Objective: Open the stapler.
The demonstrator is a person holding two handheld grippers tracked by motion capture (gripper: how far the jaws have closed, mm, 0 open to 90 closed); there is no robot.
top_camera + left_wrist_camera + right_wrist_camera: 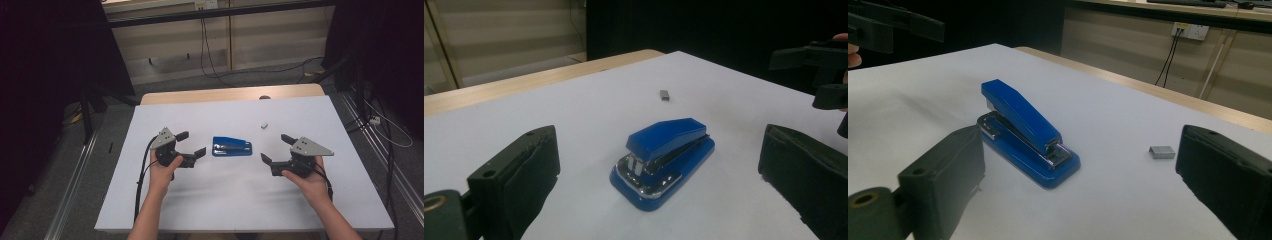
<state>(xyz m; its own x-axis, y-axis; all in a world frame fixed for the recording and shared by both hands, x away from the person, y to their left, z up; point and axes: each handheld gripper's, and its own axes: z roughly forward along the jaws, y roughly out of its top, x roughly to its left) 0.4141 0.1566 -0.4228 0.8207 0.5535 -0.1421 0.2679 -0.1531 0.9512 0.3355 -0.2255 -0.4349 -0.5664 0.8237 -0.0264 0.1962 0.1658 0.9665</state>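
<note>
Presently: left gripper (191, 143), jaws spread wide, holding nothing, just left of the stapler; right gripper (276, 148), likewise spread and unladen, near its right end. Item between them: blue stapler (231, 147), flat on the white table (225, 200), closed. Long axis runs left to right across the table; hinge end toward the left gripper, stapling mouth toward the right. Small grey staple block (264, 125) lies apart, beyond. Advised approach: close across the narrow width, level, mid-body, avoiding the lid tip.
</note>
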